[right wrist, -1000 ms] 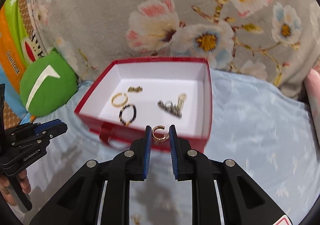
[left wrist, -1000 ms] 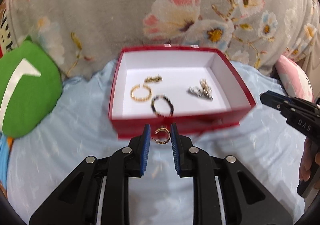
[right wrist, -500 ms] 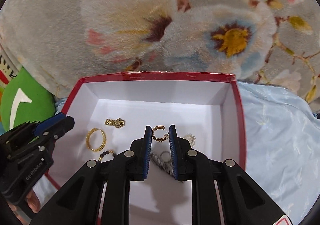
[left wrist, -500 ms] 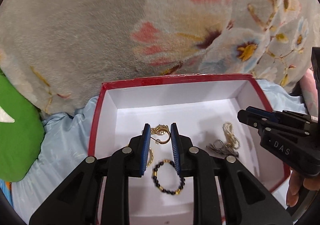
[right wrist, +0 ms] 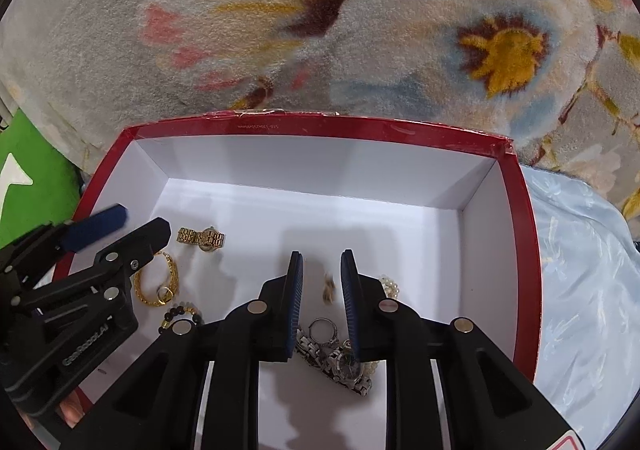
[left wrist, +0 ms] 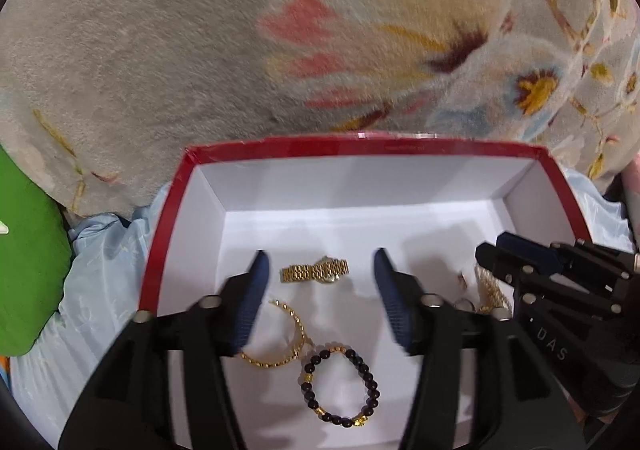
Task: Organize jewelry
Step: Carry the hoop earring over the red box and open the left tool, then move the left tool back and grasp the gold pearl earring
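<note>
A red box with white inside (left wrist: 168, 217) (right wrist: 524, 234) holds jewelry. My left gripper (left wrist: 318, 270) is open wide over the box floor, above a gold watch (left wrist: 314, 272), a gold chain hoop (left wrist: 290, 334) and a black bead bracelet (left wrist: 340, 386). My right gripper (right wrist: 320, 274) is open a little, with a small gold earring (right wrist: 329, 288), blurred, between its pads, loose from them. Below it lie a silver watch and ring (right wrist: 340, 358) and pearls (right wrist: 390, 284). A small gold earring (right wrist: 165, 293) lies on the hoop.
A grey floral plush blanket (left wrist: 280, 29) rises behind the box. Pale blue satin cloth (right wrist: 580, 290) lies under and around it. A green cushion (left wrist: 24, 270) sits at the left.
Both grippers moved forward and down into the box and opened. Each let go of its gold earring; the left one opened wide, the right one slightly.
</note>
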Demonstrator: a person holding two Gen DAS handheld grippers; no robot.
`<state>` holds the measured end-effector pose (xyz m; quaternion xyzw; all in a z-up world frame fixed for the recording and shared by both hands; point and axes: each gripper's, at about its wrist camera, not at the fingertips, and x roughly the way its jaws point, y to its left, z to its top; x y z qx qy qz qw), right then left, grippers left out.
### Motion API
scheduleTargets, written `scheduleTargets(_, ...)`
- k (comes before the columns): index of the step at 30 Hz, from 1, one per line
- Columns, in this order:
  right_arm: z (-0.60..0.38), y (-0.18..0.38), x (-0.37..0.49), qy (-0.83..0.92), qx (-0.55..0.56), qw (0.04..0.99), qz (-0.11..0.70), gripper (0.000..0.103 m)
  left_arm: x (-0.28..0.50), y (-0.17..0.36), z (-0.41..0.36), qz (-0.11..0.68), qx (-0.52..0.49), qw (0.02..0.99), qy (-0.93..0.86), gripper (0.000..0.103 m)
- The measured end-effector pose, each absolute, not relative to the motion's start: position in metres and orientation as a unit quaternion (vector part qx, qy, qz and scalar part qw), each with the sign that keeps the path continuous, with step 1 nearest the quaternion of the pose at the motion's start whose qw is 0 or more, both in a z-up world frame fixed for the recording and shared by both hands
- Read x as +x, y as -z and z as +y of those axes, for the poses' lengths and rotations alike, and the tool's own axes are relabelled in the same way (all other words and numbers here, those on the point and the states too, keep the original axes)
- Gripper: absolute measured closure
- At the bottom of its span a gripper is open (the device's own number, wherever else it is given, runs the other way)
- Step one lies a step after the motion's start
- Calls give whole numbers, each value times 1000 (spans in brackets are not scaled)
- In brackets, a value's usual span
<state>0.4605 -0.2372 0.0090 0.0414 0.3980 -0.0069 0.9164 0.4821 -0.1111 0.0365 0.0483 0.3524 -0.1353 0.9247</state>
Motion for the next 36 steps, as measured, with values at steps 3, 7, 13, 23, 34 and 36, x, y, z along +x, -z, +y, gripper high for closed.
scheduleTargets(3,-237,-17,452,4,41,921,387,83,478,-39,-109,343,53,929,131,46)
scheduleTargets(7,-242,-31,424,-8,47,929,368,83,461,-45,-101,336,62,931,128,46)
scheduleTargets(13,-241,-43,323,-13,13,943,332,78,388,-59,-70,313,74,937,138,46)
scheduleTargets(23,-209,31,175,-62,34,918,390,77,252,-9,-34,363,95,912,169,46)
scheduleTargets(34,-179,85,159,-67,41,899,430,77,194,52,-33,404,81,890,197,46)
scheduleTargets(36,-178,89,161,-64,39,898,434,77,192,56,-32,408,79,888,197,46)
